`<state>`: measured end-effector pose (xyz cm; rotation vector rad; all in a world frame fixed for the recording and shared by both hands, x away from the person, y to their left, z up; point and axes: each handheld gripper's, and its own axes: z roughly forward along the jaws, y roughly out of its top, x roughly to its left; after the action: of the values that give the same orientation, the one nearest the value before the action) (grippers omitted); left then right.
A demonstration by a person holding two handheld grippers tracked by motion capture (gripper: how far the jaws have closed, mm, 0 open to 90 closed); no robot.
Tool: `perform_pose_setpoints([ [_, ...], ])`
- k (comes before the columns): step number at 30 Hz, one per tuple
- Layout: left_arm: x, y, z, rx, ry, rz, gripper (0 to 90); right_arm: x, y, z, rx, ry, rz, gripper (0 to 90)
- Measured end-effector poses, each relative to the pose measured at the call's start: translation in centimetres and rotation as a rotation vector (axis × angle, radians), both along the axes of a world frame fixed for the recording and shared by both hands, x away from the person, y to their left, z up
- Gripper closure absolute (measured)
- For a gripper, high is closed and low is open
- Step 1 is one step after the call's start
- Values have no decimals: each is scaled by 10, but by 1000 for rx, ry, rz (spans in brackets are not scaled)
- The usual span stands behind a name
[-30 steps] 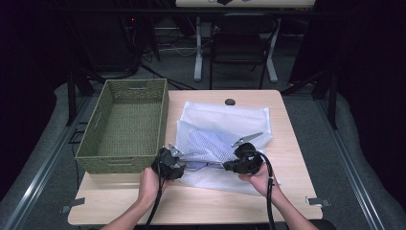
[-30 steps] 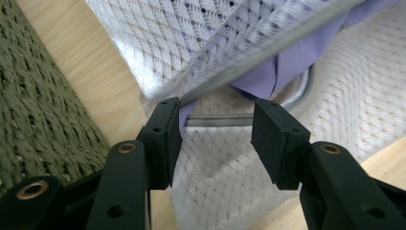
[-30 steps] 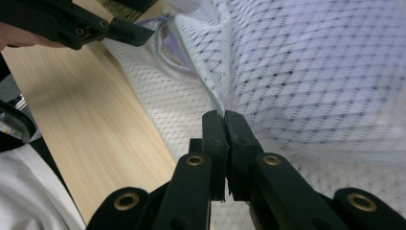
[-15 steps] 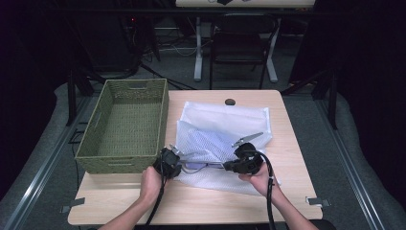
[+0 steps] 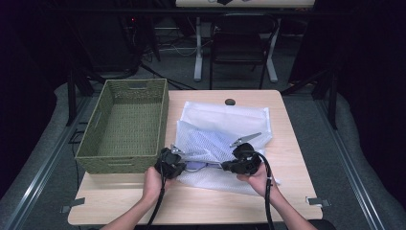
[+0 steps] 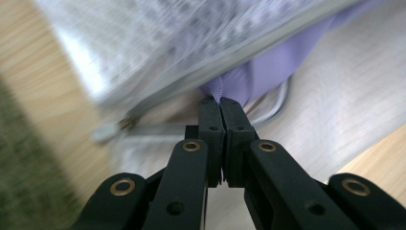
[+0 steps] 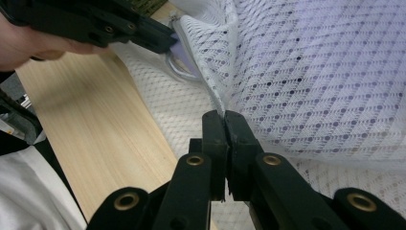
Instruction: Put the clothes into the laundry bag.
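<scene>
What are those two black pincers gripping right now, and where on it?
The left tool pinches the tip of a purple cloth poking from the white mesh bag. The right tool pinches the mesh bag's open edge.

Light wood table (image 5: 287, 143) lit bright from above, rest of rm dark. Grey carpet floor (image 5: 330, 158) either side of table; metal rails (image 5: 33, 177) run along floor at table's left, black post (image 5: 72, 98) just beyond them. Behind table's far edge: black chair (image 5: 238, 33) w/ white desk legs (image 5: 197, 48) beside it, cables (image 5: 163, 74) on floor to chair's left, pale tabletop (image 5: 244, 3) at very back.
</scene>
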<state>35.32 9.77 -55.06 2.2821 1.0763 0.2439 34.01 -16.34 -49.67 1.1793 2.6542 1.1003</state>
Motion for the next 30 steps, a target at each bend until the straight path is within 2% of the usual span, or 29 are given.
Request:
perform_pose_setpoints([
  [3,2,-14,1,-47,-23,-11,887,-2,3,2,6,-5,5,884],
  [5,2,-21,1,-50,-66,-17,887,-3,5,4,18,-8,6,885],
  [6,2,-24,0,-67,-77,-8,887,-3,5,5,19,-10,11,885],
  [8,5,-29,-1,-75,-116,3,887,-4,5,6,38,-5,10,885],
  [11,10,-35,-1,-80,-178,42,887,-5,4,9,56,-7,13,885],
  [12,13,-37,-2,-76,-187,52,887,-6,3,10,59,-10,14,885],
  [15,20,-39,-10,-52,-155,78,883,-5,1,9,51,-3,11,885],
  [19,20,-37,-21,-25,-95,61,840,-2,0,0,0,10,5,885],
  [20,20,-34,-21,-14,-86,47,817,-1,0,-1,-12,10,9,885],
  [27,10,-22,-4,-15,-40,10,587,0,-2,2,-3,0,-2,885],
  [30,1,-19,2,-34,-23,-7,485,1,-3,2,-3,-5,-4,885],
])
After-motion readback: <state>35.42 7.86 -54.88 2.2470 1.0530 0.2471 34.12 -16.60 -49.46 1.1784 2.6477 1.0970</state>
